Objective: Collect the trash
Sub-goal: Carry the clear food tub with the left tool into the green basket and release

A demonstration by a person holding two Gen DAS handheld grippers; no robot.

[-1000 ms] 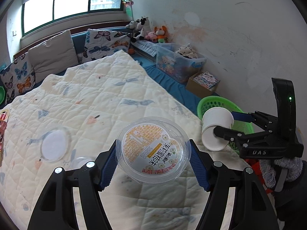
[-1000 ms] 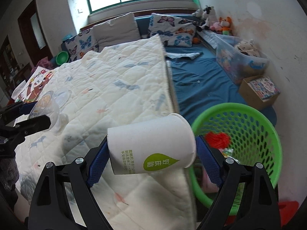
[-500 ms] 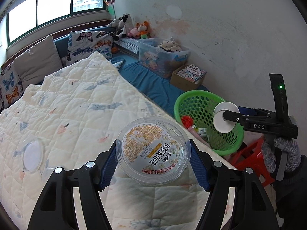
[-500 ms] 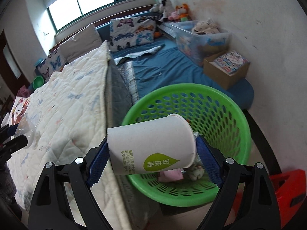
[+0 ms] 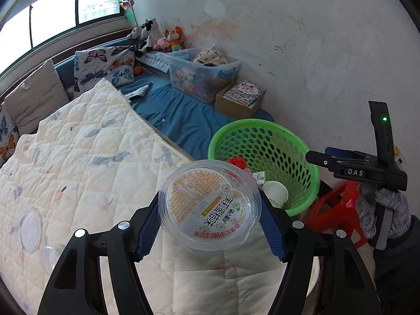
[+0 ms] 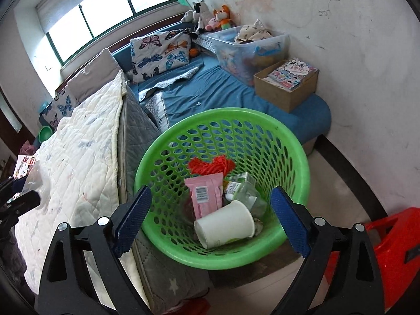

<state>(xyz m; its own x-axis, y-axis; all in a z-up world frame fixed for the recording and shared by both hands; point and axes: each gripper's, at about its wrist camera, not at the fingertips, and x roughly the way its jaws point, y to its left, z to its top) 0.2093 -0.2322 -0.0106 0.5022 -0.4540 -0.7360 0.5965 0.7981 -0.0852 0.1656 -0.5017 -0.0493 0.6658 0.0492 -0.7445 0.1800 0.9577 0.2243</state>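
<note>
The basket (image 6: 294,155) stands on the floor just beside the bed (image 6: 78,162), to its right, with the stool (image 6: 393,249) right of it. In the basket the paper cup (image 6: 225,225) lies on its side in front, a packet (image 6: 207,194) behind it. The right gripper (image 6: 210,220) hangs above the basket; the left gripper (image 5: 210,225) holds the lidded tub (image 5: 210,204) above the bed's edge, left of the basket

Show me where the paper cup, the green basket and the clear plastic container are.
paper cup (image 6: 225,224), right wrist view, on its side wall.
green basket (image 6: 302,157), right wrist view, on its rim.
clear plastic container (image 5: 210,204), left wrist view, on its printed lid.
</note>
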